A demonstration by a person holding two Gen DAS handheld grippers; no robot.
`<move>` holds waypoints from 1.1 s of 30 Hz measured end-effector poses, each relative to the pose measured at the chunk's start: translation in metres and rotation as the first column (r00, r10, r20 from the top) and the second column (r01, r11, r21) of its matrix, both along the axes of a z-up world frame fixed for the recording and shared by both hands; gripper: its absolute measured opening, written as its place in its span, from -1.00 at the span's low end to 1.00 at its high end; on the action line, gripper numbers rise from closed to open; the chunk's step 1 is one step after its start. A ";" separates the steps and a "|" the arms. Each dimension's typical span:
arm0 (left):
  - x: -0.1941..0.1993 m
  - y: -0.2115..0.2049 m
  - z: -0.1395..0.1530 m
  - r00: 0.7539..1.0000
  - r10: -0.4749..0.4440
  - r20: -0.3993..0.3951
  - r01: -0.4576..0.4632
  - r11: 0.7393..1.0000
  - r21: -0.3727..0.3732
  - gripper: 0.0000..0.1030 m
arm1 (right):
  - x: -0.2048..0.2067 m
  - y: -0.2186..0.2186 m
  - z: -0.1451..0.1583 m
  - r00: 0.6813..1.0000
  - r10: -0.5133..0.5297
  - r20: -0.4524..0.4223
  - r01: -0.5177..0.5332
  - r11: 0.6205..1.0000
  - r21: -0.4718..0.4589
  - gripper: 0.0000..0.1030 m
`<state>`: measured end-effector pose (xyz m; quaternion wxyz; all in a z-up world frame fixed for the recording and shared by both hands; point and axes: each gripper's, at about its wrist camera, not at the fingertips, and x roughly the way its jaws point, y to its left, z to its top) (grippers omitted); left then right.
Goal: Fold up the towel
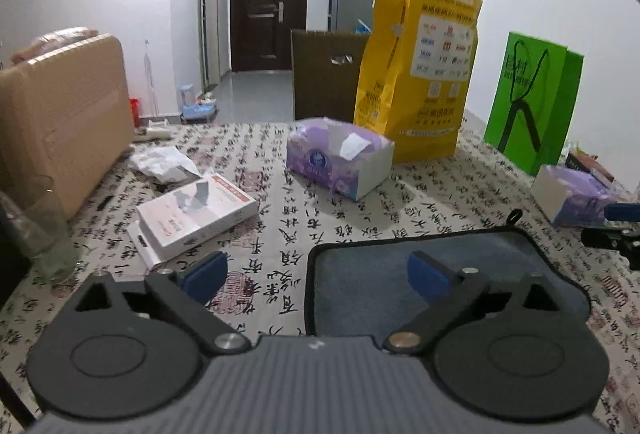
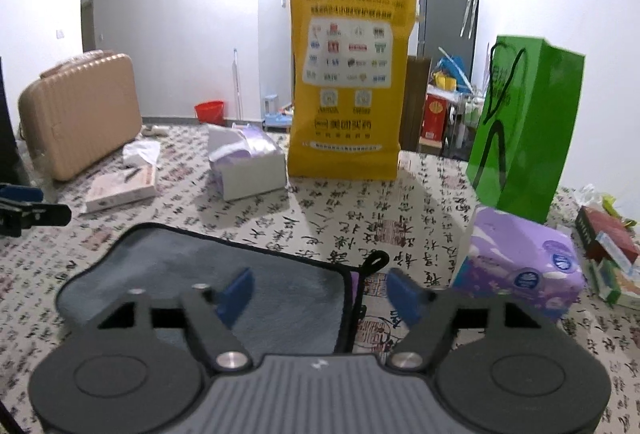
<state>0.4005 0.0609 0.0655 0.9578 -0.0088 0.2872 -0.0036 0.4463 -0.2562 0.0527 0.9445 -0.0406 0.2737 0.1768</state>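
A dark grey towel [image 1: 368, 274] with black trim lies flat on the calligraphy-print tablecloth [image 1: 280, 194]. My left gripper [image 1: 316, 274] is open and hovers over the towel's left edge, one blue pad on each side of that edge. In the right wrist view the towel [image 2: 200, 266] lies below, its hanging loop [image 2: 374, 260] at the far right corner. My right gripper [image 2: 320, 292] is open and empty, straddling the towel's right edge. The other gripper's tip shows at the left rim [image 2: 28, 212].
On the table stand a yellow paper bag [image 1: 420, 74], a green bag [image 1: 532, 102], an open purple tissue box [image 1: 340, 154], a purple tissue pack [image 2: 524, 262], a white box [image 1: 192, 214], crumpled paper [image 1: 164, 160] and a tan suitcase [image 1: 60, 114]. Small boxes [image 2: 608, 246] sit at the right edge.
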 end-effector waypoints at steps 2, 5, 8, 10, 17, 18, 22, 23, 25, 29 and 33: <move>-0.013 -0.001 0.006 1.000 -0.005 0.008 0.005 1.000 0.000 0.95 | -0.013 -0.002 0.007 1.000 0.000 0.012 0.000 1.000 0.009 0.56; -0.032 -0.003 0.014 1.000 -0.010 0.028 0.009 1.000 0.004 0.98 | -0.032 -0.005 0.015 1.000 -0.004 0.026 0.003 1.000 0.018 0.62; -0.051 -0.004 0.020 0.999 -0.011 0.046 0.011 1.000 0.005 1.00 | -0.051 -0.008 0.020 0.999 -0.011 0.041 0.010 1.000 0.025 0.75; -0.062 -0.005 0.022 0.999 -0.014 0.050 0.013 1.000 0.006 1.00 | -0.066 -0.010 0.022 0.999 -0.014 0.051 0.013 0.999 0.033 0.78; -0.098 -0.006 0.031 0.997 -0.020 0.079 0.020 1.000 0.009 1.00 | -0.110 -0.014 0.024 0.997 -0.027 0.070 0.023 0.998 0.062 0.80; -0.102 -0.006 0.032 0.996 -0.020 0.085 0.019 1.000 0.006 1.00 | -0.115 -0.015 0.023 0.997 -0.027 0.070 0.022 0.998 0.066 0.80; -0.117 -0.006 0.031 0.996 -0.011 0.088 0.012 1.000 -0.010 1.00 | -0.133 -0.019 0.020 0.997 -0.032 0.071 0.027 0.997 0.079 0.80; -0.120 -0.007 0.031 0.996 -0.012 0.088 0.013 1.000 -0.013 1.00 | -0.138 -0.020 0.020 0.997 -0.034 0.072 0.028 0.996 0.085 0.80; -0.126 -0.008 0.030 0.996 -0.015 0.089 0.016 1.000 -0.017 1.00 | -0.146 -0.022 0.020 0.997 -0.034 0.076 0.027 0.995 0.093 0.80; -0.137 -0.011 0.025 0.996 -0.012 0.084 0.015 0.999 -0.030 1.00 | -0.162 -0.023 0.019 0.995 -0.038 0.090 0.029 0.994 0.102 0.80; -0.151 -0.014 0.019 0.997 -0.011 0.077 0.013 1.000 -0.026 1.00 | -0.176 -0.024 0.014 0.995 -0.042 0.092 0.032 0.994 0.107 0.80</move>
